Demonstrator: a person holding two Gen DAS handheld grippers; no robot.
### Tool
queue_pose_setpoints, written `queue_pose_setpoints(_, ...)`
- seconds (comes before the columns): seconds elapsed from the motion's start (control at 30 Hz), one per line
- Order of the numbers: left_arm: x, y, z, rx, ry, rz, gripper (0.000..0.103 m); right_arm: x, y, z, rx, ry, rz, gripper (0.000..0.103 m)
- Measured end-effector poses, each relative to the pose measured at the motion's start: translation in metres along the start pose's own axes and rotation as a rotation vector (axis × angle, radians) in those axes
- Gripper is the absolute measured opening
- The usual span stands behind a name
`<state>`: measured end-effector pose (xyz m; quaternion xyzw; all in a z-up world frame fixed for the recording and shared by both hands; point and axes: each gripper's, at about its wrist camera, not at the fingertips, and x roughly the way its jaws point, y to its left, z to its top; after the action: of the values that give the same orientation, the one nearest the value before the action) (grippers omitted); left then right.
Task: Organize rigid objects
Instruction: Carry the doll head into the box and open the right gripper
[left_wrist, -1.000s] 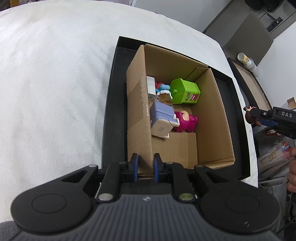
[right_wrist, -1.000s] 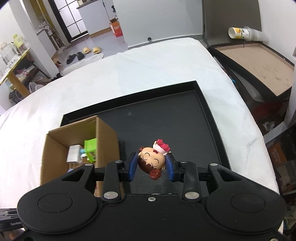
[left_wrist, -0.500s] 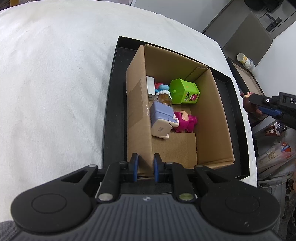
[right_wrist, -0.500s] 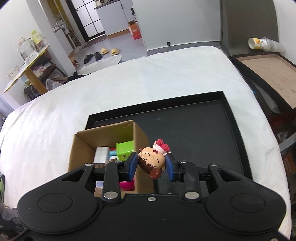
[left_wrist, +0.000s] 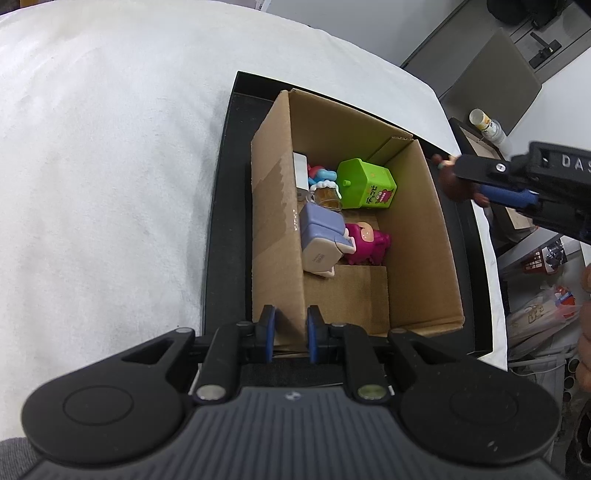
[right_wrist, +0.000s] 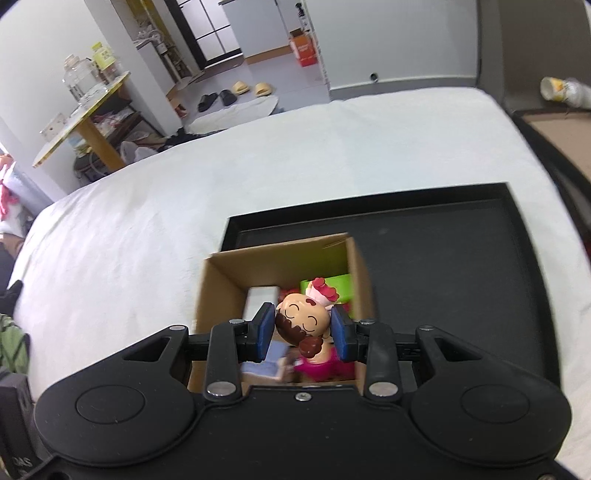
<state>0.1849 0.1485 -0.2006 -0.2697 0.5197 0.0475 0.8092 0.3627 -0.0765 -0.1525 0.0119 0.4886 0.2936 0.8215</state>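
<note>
Your right claw (right_wrist: 303, 334) is pinching the doll (right_wrist: 303, 320) by the head between its blue pads, hanging it over the open box (left_wrist: 439, 236), just inside the right wall in the left wrist view. Your left claw (left_wrist: 289, 334) is pressed together on the box's near wall, gripping the cardboard at the corner. Down in the box sit the green cube (left_wrist: 365, 184), the pink figure (left_wrist: 365, 240), the lilac block (left_wrist: 321, 240) and a tiny mug (left_wrist: 327, 194), and the box itself stands in the black tray (right_wrist: 461, 266) on the white bed (left_wrist: 110, 166).

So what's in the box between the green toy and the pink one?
Only bare cardboard floor separates the green toy and pink toy, seen from the left wrist view.
</note>
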Motion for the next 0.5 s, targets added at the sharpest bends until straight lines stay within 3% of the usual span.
queue_pose_setpoints(0.5, -0.001, 0.002, 0.0, 0.0, 0.001, -0.017, 0.016, 0.025, 0.036, -0.006, 0.025, 0.074, 0.074, 0.033)
